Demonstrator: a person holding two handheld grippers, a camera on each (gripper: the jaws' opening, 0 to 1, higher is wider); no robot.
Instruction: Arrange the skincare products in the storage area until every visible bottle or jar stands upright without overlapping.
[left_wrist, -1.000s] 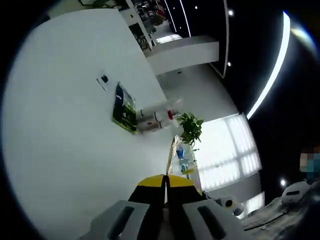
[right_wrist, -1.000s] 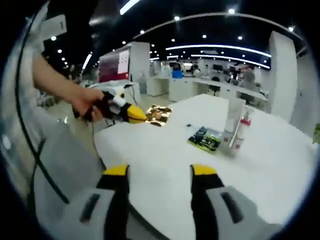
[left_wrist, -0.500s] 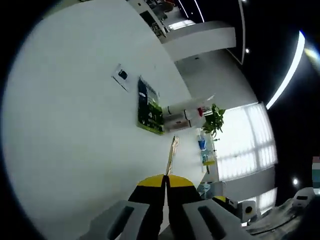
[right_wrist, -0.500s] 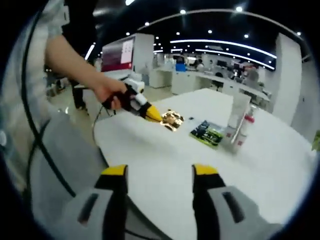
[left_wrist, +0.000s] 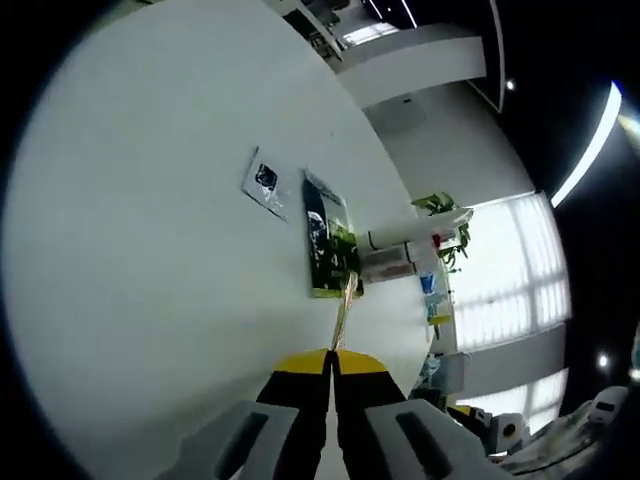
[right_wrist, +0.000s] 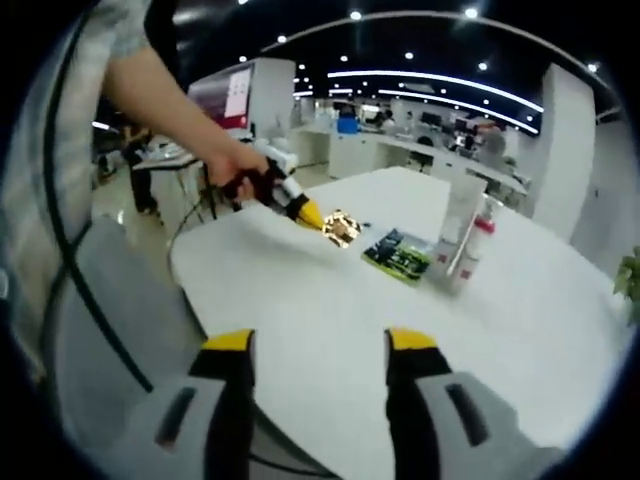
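- Left gripper (left_wrist: 332, 362): its yellow-tipped jaws are pressed together on the edge of a thin gold foil sachet (left_wrist: 344, 300), which is held above the white table (left_wrist: 150, 280); from the right gripper view the same gripper (right_wrist: 312, 215) is seen gripped by a hand (right_wrist: 240, 175), the sachet (right_wrist: 342, 228) at its tip.
- Right gripper (right_wrist: 320, 345): its jaws are spread wide apart with nothing between them, raised over the near table edge.
- A white tube (right_wrist: 459, 228) and a red-capped bottle (right_wrist: 474, 243) are seen standing upright, just beside each other.
- A green-and-black packet (right_wrist: 400, 255) is laid flat near them, between the sachet and the tube.
- A small clear sachet (left_wrist: 266, 182) is seen lying flat beside the packet (left_wrist: 328, 238).
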